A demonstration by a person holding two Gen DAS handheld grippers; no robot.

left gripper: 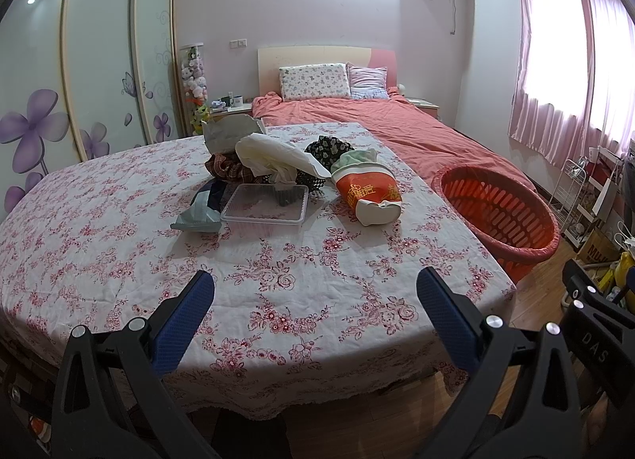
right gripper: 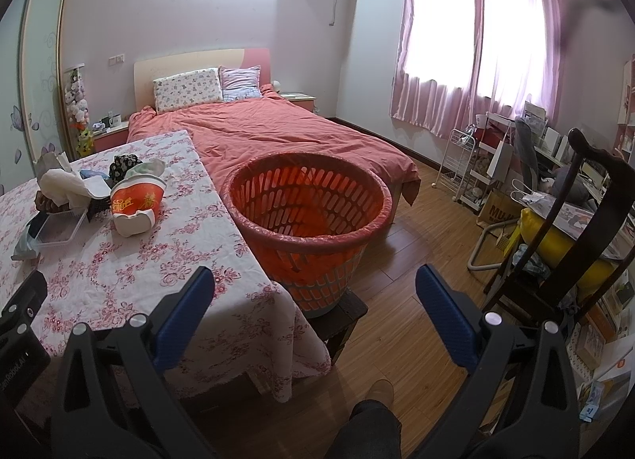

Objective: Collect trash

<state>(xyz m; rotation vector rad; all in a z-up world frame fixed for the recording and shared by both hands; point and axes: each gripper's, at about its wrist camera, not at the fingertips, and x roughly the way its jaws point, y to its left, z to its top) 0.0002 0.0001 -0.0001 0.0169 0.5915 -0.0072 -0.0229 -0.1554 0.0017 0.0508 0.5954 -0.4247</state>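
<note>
Trash pile (left gripper: 278,169) heaped far on floral table (left gripper: 119,229): one clear tray (left gripper: 265,205), one red cup (left gripper: 367,191), one white bag (left gripper: 274,155), cloth scraps uncounted. Nothing visible inside orange basket (right gripper: 305,205) at right; collection judged unstarted. Left gripper (left gripper: 315,296) and right gripper (right gripper: 315,292) fingers spread wide, gripping nothing.

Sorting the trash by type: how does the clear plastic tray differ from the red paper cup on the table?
The clear plastic tray is flat, rectangular and see-through; the red paper cup is round, opaque and printed with yellow characters. The tray sits upright, open side up, while the cup lies on its side, visibly crushed. Both rest on the floral tablecloth, untouched by either gripper.
</note>
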